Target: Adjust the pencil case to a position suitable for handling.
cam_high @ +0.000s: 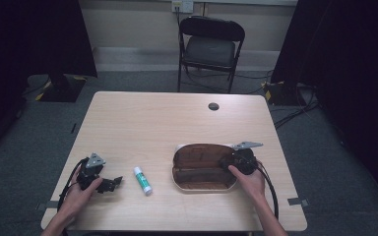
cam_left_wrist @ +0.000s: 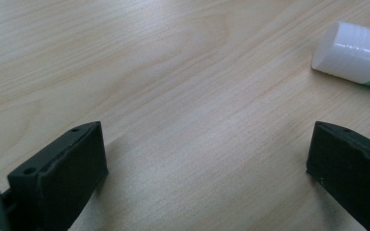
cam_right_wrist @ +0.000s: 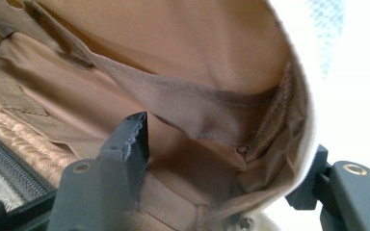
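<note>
On the light wood table (cam_high: 142, 118), an open pencil case (cam_high: 197, 164) with brown lining lay toward the right front, its two halves folded flat. Right gripper (cam_high: 241, 160) sat at the case's right end, held by the right hand (cam_high: 248, 179). Right gripper view: jaws were spread, one inside over the brown lining (cam_right_wrist: 139, 91), the other outside the pale rim (cam_right_wrist: 308, 120), so the case wall stood between them; can't tell if either jaw touched the fabric. Zipper (cam_right_wrist: 9, 163) ran along the lower left edge of that view.

Left gripper (cam_high: 109, 184) rested low near the table's left front, in the left hand (cam_high: 81, 191), jaws wide apart, nothing between them but bare wood. Glue stick (cam_high: 142, 180), white with a green label, lay on its side between left gripper and case, apart from both. Its white end showed at upper right in the left gripper view (cam_left_wrist: 354, 53), beyond the jaws.

Black folding chair (cam_high: 210, 46) stood behind the table.
</note>
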### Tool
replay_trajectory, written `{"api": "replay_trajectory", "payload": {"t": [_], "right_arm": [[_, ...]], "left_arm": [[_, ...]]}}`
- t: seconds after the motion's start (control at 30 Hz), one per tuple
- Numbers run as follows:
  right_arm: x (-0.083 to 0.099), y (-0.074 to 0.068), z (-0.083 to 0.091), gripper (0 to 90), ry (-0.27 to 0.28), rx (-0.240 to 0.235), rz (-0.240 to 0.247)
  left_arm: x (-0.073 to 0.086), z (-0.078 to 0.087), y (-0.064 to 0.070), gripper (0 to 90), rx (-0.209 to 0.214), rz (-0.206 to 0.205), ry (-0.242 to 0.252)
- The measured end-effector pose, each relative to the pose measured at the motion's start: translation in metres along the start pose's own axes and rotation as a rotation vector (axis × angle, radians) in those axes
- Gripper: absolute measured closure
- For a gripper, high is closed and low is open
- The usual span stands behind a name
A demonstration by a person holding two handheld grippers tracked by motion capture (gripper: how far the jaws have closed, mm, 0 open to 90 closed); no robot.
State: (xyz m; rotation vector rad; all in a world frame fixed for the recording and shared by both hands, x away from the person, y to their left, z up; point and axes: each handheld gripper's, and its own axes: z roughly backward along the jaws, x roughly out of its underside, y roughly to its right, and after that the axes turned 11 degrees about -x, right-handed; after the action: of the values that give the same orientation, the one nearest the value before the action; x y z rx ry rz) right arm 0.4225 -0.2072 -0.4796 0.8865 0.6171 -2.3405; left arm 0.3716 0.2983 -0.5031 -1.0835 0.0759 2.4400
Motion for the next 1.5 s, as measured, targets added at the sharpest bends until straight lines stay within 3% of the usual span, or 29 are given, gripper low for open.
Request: {"api": "replay_trajectory", "payload": {"t": [0.77,1.5], "right_arm": [[0.005,-0.026,-0.005,30.8,-0.016,-0.025,0.006],[0.001,-0.047,-0.015,27.2,-0.029,-0.065,0.063]], "left_arm": [[0.000,0.000,0.000,0.0,-0.001,-0.002,0.000],[-0.001,0.000,0.001,0.2,-0.001,-0.004,-0.001]]}}
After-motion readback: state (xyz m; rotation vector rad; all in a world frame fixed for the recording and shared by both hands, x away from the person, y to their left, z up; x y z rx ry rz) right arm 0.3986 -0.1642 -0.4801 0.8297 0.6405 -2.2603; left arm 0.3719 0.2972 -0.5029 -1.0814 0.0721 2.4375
